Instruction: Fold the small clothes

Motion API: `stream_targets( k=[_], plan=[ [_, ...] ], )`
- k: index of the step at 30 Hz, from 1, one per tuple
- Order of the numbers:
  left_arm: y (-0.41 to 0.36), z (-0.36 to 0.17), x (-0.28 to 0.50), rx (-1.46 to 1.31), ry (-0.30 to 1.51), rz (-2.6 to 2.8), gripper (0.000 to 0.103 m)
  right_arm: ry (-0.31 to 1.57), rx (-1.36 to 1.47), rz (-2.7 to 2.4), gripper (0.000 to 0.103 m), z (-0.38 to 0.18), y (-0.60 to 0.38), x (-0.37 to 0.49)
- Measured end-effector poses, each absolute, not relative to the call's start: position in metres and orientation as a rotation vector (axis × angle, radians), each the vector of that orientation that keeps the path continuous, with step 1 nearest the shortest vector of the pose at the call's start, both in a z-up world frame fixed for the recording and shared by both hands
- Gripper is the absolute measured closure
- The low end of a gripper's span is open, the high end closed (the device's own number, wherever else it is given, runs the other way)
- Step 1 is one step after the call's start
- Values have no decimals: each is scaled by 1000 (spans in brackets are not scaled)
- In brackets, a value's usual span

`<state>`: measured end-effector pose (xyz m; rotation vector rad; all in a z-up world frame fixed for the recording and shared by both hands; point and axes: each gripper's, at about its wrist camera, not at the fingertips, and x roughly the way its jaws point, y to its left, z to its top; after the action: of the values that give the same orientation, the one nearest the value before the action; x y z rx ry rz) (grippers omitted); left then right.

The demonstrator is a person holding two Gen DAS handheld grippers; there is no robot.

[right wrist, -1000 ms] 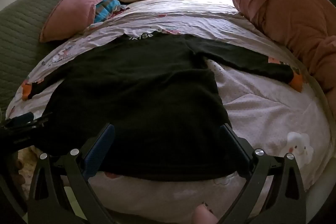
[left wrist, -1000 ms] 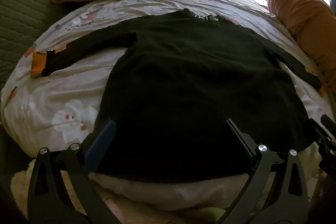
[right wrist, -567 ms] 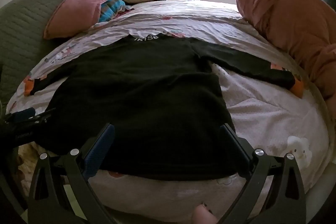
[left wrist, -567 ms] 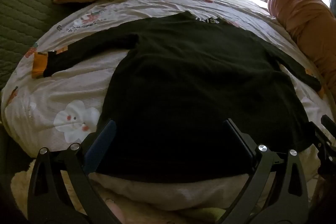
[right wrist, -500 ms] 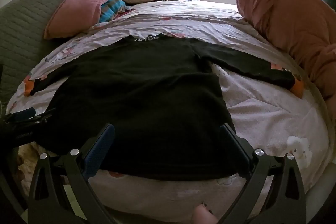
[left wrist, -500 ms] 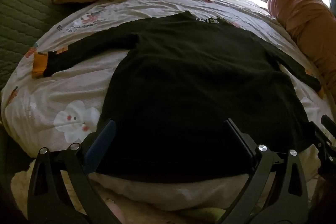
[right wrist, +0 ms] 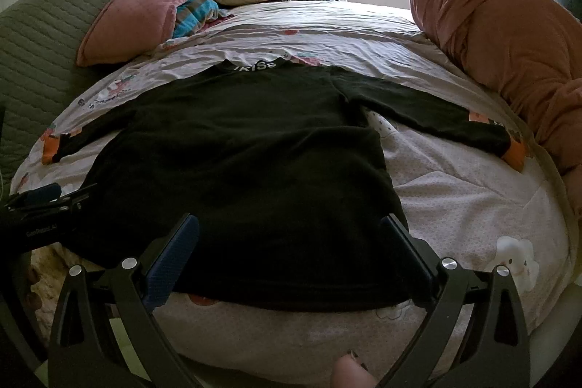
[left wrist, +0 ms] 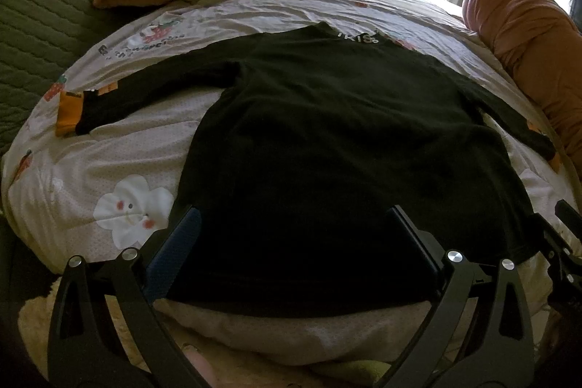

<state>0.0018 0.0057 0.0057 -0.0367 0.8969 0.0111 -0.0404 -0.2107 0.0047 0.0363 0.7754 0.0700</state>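
1. The bed carries a pale quilt printed with cartoon flowers.
2. A black sweater lies flat on the bed's middle, sleeves spread, collar lettering at the far end, orange cuffs at the sleeve ends.
3. The left tool is spread wide, empty, at the sweater's hem.
4. The right tool is likewise spread, empty, at the hem.

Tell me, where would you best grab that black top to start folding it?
Probably at the orange cuff of the black top, coming from the side: the sleeve lies spread out flat, clear of the body, so its end can be carried across.
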Motion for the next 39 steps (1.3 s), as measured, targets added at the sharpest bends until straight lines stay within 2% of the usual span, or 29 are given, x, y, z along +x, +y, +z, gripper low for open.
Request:
stream_targets(
  k=[39],
  plan=[
    [4,8,2,-37,887,11,8,778,32,77,4,4,-212,-42]
  ],
)
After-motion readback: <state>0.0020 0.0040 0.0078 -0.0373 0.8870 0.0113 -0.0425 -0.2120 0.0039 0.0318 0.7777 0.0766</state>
